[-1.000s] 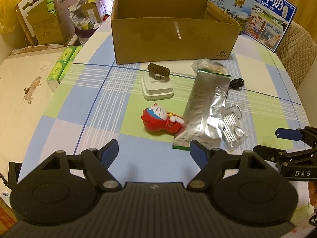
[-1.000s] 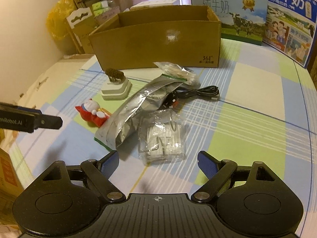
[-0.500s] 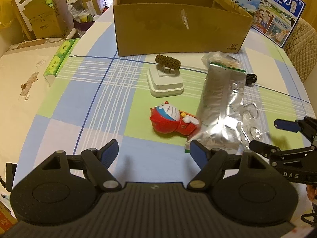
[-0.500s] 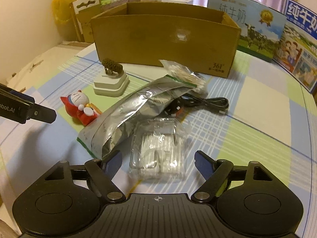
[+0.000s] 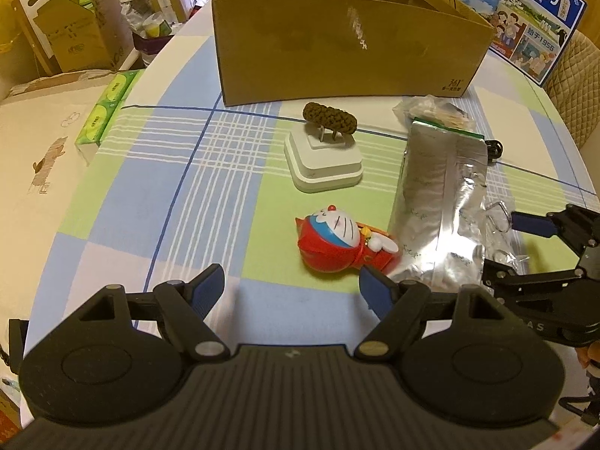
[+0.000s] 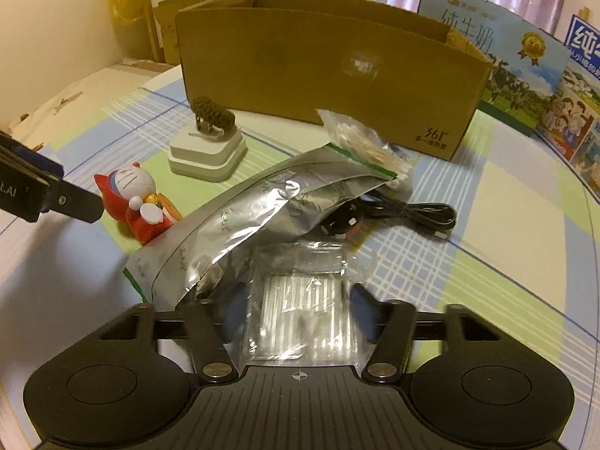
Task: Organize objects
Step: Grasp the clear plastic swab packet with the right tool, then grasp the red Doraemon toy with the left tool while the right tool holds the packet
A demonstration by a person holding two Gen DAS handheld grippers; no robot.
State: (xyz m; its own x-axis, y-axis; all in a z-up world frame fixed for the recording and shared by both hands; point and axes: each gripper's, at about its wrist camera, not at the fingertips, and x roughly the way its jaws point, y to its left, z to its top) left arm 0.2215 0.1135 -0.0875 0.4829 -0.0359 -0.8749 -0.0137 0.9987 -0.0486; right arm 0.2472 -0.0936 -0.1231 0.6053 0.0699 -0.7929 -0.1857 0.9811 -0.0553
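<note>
Both grippers had dropped closer to the table since the earlier frames. At bottom centre of the right wrist view the right gripper (image 6: 298, 315) straddled a clear plastic packet (image 6: 300, 318) of white sticks, its jaws closing on it, though whether the pads pressed yet could not be told. The step looked like the first pick; next it would need a firm pinch, then a lift toward the cardboard box (image 6: 322, 71) in the upper frame. The left gripper (image 5: 292, 292) hung with jaws apart and empty, just short of the red toy (image 5: 341, 243). The packet looked crinkly and slippery, its edge beside a silver foil pouch (image 6: 262, 210).
</note>
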